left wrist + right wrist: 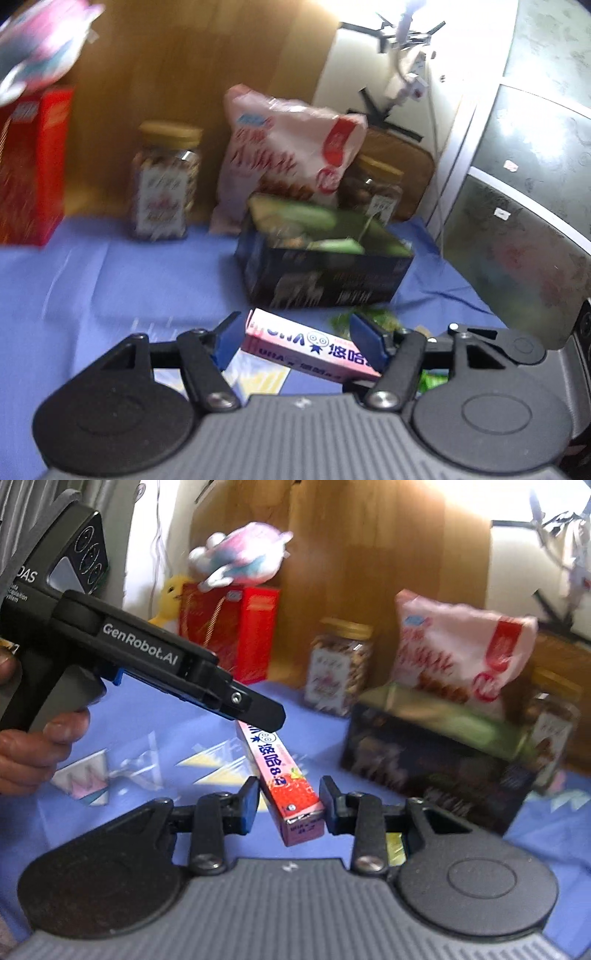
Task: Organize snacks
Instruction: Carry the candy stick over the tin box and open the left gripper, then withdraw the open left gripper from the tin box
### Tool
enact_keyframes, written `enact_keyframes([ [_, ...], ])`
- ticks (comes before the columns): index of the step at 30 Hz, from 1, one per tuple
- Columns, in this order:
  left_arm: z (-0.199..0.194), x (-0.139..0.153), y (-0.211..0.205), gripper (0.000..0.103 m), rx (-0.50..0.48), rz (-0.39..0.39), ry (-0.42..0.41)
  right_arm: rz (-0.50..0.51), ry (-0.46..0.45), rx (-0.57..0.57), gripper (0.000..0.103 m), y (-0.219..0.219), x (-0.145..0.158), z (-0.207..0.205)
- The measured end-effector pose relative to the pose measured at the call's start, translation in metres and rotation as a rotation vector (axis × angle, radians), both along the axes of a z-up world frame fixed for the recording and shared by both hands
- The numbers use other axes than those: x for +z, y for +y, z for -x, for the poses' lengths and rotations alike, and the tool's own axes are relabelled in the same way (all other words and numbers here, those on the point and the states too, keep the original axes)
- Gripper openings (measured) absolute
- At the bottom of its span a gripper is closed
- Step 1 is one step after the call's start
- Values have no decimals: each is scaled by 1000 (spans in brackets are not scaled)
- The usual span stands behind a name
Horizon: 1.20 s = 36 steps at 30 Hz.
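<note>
Blue cloth (pixel 110 280); candy box's (pixel 284 775) far end hidden.

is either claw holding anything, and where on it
Nothing looks firmly held. The pink candy box has its near end between the right claw's fingers, gap on one side; the left claw is open over it.

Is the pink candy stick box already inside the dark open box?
No: in the right wrist view the pink candy box sits between the right gripper fingers, in front of the dark box.
</note>
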<state>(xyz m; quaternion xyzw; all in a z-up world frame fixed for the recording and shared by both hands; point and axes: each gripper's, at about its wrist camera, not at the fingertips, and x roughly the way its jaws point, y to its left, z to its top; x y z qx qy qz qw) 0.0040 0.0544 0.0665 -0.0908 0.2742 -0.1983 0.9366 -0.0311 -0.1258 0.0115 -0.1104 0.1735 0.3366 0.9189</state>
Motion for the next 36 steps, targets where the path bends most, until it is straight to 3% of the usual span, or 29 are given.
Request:
enact_keyframes([
  [7,-52,26,-35,63,-39,-22,-87,15,-110,-97,38,-20,18,-38],
  [13,-101,29,-54,63,-41,-18,-100,45,-157,-161,38,-27,19,-78],
  [17,-125,20,-63,63,-51,-12,-60,55,-180,-237,38,-26,15,-100],
  [20,-127,11,-69,63,-12,-83,-87,30,-176,-284,39,-29,13,-112],
  [28,-113,4,-61,63,7,-69,-69,7,-153,-308,38,-37,13,-107],
  [36,-61,3,-61,65,14,-112,-80,-80,-98,-331,38,-62,17,-71],
])
